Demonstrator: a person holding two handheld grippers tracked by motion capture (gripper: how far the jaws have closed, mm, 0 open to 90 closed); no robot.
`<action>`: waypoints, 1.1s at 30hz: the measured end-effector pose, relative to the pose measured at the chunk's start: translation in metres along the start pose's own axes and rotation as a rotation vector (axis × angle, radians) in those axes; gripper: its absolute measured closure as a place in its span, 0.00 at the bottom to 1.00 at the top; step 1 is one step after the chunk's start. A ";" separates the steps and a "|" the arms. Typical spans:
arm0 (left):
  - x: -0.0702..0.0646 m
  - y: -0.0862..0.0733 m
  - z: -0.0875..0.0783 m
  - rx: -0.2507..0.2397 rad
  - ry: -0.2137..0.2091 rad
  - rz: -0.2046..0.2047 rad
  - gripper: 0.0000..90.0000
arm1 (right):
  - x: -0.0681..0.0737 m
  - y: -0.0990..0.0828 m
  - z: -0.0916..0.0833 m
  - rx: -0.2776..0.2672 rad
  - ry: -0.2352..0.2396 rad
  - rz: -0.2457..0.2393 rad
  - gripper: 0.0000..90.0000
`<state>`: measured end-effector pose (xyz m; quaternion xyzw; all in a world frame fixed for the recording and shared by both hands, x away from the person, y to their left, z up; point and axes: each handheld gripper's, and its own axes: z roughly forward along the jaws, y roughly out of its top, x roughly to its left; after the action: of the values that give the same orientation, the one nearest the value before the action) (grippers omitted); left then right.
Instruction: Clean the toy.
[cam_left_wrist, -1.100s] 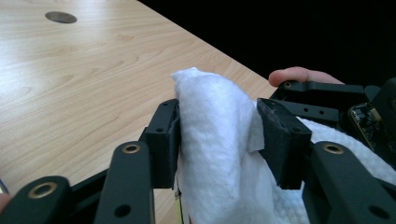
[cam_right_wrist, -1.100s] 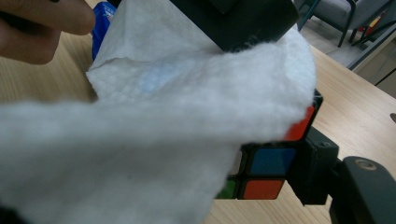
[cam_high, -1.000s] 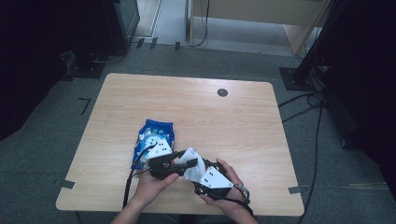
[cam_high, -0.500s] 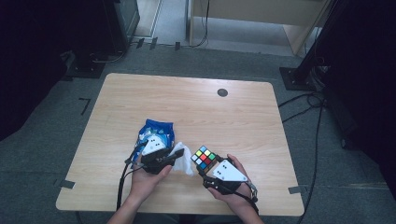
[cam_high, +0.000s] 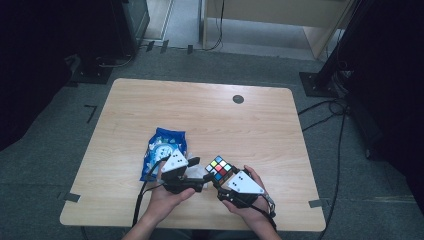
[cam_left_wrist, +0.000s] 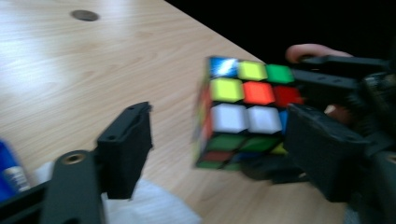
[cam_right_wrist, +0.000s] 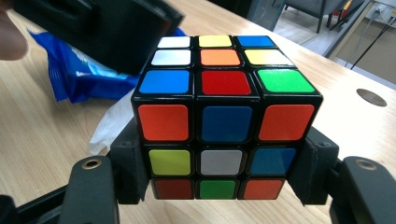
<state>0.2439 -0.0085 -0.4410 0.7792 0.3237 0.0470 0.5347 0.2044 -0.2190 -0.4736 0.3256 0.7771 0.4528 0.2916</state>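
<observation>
A scrambled colour cube (cam_high: 220, 168) is held off the table near its front edge. My right gripper (cam_right_wrist: 219, 173) is shut on the cube (cam_right_wrist: 224, 116), its pads pressing the bottom layer from both sides. My left gripper (cam_left_wrist: 219, 128) points at the cube (cam_left_wrist: 243, 112) from the left; its jaws have just been opening and stand wide, with a gap between the near pad and the cube. In the high view the left gripper (cam_high: 181, 173) sits just left of the right gripper (cam_high: 239, 184). One left jaw looms dark at the top left of the right gripper view.
A blue snack packet (cam_high: 165, 146) lies on the wooden table (cam_high: 210, 120) left of the hands. A crumpled white tissue (cam_high: 200, 173) lies under the left gripper. A round cable hole (cam_high: 238, 99) is at the far side.
The cube, hidden between the close-set grippers a second ago, now shows in the right gripper. The left gripper drew back left, then came back toward the cube with wider jaws.
</observation>
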 end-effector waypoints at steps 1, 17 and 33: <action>-0.006 0.001 0.003 0.017 -0.001 0.012 0.24 | 0.004 0.000 0.003 0.002 0.010 -0.006 0.39; 0.000 -0.002 0.013 0.144 0.015 -0.018 0.38 | 0.023 -0.001 0.010 -0.009 -0.005 -0.106 0.38; 0.013 -0.002 -0.002 0.031 -0.069 -0.031 0.38 | -0.005 -0.008 0.009 0.023 0.003 0.135 0.87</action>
<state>0.2524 0.0008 -0.4454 0.7834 0.3177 0.0071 0.5341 0.2119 -0.2210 -0.4836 0.3797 0.7591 0.4630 0.2555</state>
